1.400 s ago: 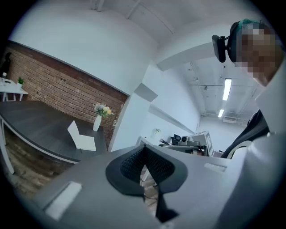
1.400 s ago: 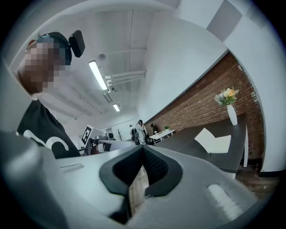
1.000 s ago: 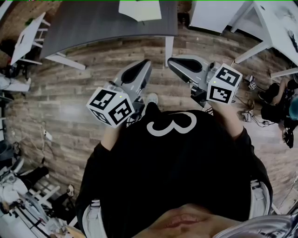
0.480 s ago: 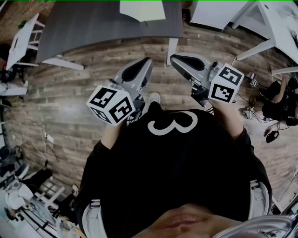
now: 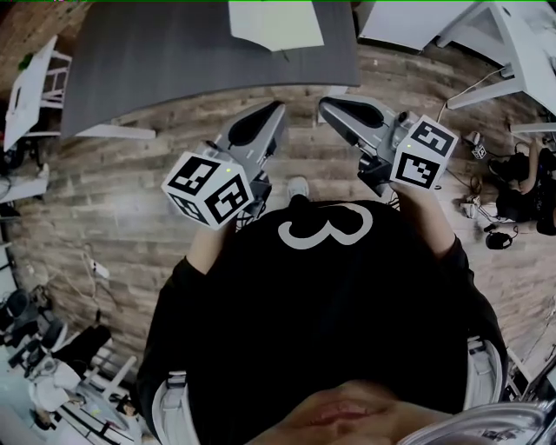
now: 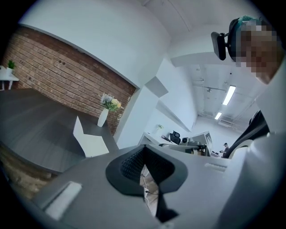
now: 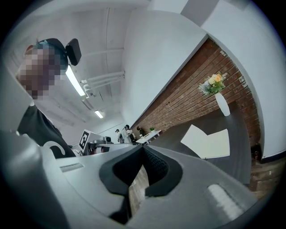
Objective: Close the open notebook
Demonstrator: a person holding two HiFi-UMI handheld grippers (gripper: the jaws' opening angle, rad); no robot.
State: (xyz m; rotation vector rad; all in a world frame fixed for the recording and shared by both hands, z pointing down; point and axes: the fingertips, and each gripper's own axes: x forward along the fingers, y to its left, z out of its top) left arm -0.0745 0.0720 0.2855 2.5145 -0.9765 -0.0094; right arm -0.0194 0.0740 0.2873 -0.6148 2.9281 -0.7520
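The open white notebook (image 5: 276,24) lies on a dark grey table (image 5: 174,61) at the top of the head view, its pages spread. It also shows in the left gripper view as the notebook (image 6: 89,142) and in the right gripper view as the notebook (image 7: 206,142). My left gripper (image 5: 277,107) and right gripper (image 5: 323,102) are held side by side over the wooden floor, just short of the table's near edge. Both point toward the table. In each gripper view the jaws meet at their tips, left gripper (image 6: 143,148) and right gripper (image 7: 143,147), with nothing between them.
A white vase of flowers (image 6: 107,111) stands at the table's far end by a brick wall. White tables (image 5: 512,43) stand at the right, a white stand (image 5: 35,83) at the left. A seated person (image 5: 530,174) and cables are on the floor at right.
The table and notebook have slid lower and nearer in the head view, so I have moved toward them. Both grippers stay shut and keep their pose.
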